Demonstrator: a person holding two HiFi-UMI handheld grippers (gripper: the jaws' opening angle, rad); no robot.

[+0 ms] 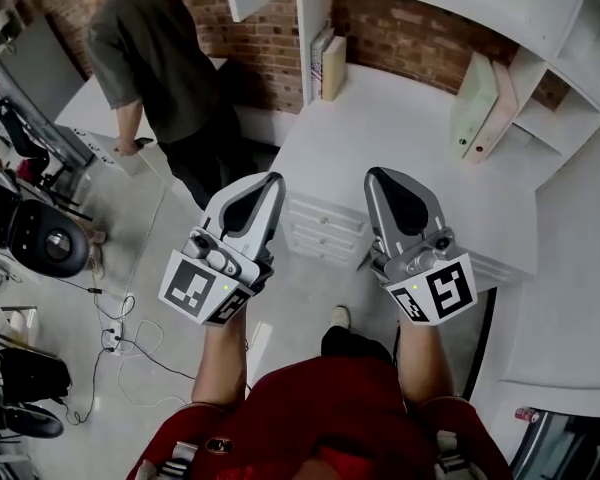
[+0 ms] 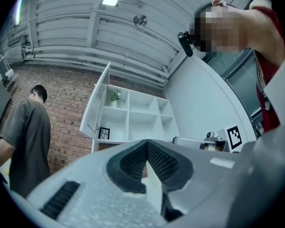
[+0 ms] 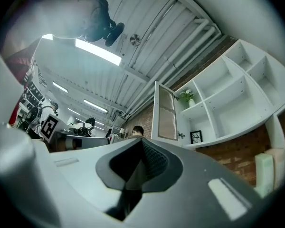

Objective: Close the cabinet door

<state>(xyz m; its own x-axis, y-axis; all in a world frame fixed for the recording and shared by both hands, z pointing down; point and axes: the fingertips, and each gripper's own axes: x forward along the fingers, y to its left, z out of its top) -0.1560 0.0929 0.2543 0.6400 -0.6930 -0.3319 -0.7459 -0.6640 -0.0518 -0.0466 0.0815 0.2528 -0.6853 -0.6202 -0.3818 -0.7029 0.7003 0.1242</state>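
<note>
Right gripper view: plant (image 3: 186, 97) in cabinet (image 3: 237, 99)

White cabinet door (image 2: 96, 106), red-brown brick wall (image 1: 420, 33), white desk (image 1: 400, 138), dark olive shirt (image 1: 155, 53)

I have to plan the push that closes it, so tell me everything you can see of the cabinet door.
The cabinet door is a tall white frame around a pale, beige-looking panel. It stands upright and wide open, swung out from the left edge of the white shelf unit, where it seems to be hinged. It sits high up, in front of a brick wall. Nothing touches it.
</note>
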